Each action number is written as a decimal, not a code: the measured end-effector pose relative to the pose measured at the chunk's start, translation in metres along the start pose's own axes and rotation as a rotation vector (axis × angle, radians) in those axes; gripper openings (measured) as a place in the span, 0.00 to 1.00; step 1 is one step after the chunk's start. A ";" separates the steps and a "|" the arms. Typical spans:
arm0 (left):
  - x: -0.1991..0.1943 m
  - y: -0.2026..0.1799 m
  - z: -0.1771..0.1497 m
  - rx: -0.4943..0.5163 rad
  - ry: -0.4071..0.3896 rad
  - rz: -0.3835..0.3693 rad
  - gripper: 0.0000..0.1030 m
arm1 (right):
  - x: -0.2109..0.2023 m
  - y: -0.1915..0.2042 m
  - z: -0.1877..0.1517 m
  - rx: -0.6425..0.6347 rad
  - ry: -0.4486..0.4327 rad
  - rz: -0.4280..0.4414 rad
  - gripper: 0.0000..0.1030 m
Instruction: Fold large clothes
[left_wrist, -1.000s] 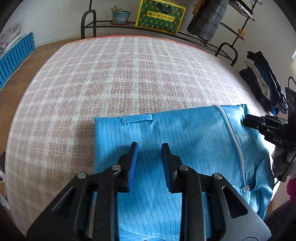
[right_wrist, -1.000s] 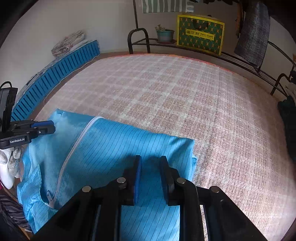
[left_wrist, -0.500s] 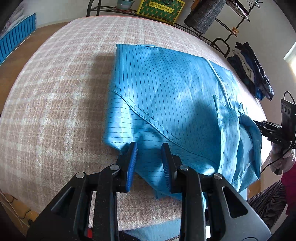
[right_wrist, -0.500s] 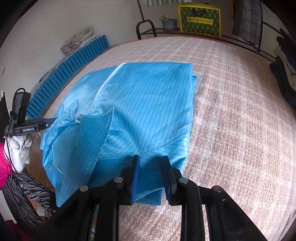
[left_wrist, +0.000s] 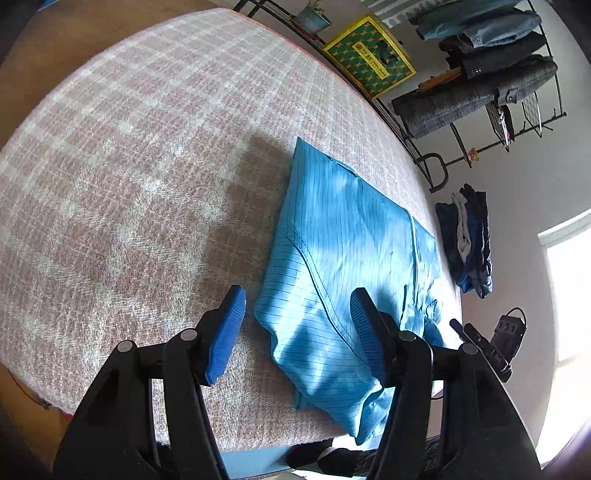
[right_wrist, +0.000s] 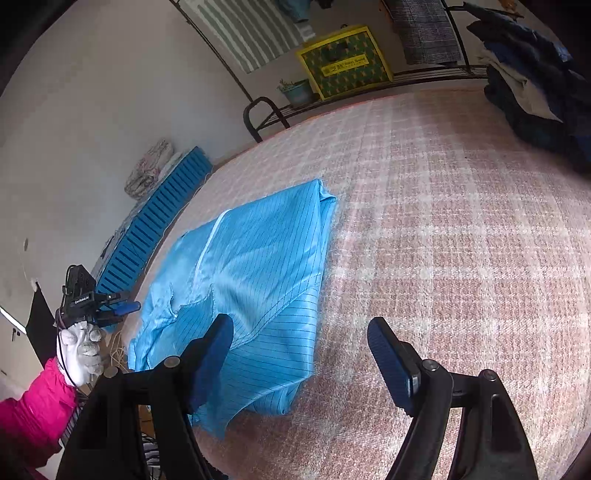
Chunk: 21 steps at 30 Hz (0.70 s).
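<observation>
Bed with pink-and-white plaid cover (left_wrist: 140, 155), folded blue pinstriped garment (left_wrist: 343, 258) lying near its edge

Right gripper (right_wrist: 301, 354) spread wide, holding nothing, above folded blue garment (right_wrist: 255, 273) on plaid blanket (right_wrist: 461, 240); left gripper (right_wrist: 122, 308) off beside garment's edge.

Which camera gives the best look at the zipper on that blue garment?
The right wrist view: the zipper runs pale and unobstructed down the blue garment. In the left wrist view it is only a faint seam at the far edge.

plaid bed cover (left_wrist: 140, 155), metal rack (left_wrist: 436, 173), bright window (left_wrist: 569, 295)
</observation>
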<state>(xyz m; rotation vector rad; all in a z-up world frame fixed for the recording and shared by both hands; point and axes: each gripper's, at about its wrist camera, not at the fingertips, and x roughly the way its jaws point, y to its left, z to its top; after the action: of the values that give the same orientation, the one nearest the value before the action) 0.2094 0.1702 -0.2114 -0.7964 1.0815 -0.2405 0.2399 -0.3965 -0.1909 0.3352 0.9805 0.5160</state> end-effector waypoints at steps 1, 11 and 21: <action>0.006 0.008 0.006 -0.037 0.014 -0.017 0.59 | 0.003 -0.006 0.002 0.022 0.010 0.012 0.75; 0.035 0.037 0.034 -0.169 0.101 -0.177 0.59 | 0.038 -0.047 0.016 0.196 0.115 0.182 0.68; 0.065 0.000 0.044 -0.049 0.174 -0.186 0.57 | 0.080 -0.034 0.034 0.182 0.180 0.298 0.57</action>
<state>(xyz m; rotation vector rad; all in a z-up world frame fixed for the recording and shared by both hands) 0.2785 0.1551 -0.2466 -0.9342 1.1811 -0.4490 0.3141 -0.3820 -0.2454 0.6119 1.1631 0.7389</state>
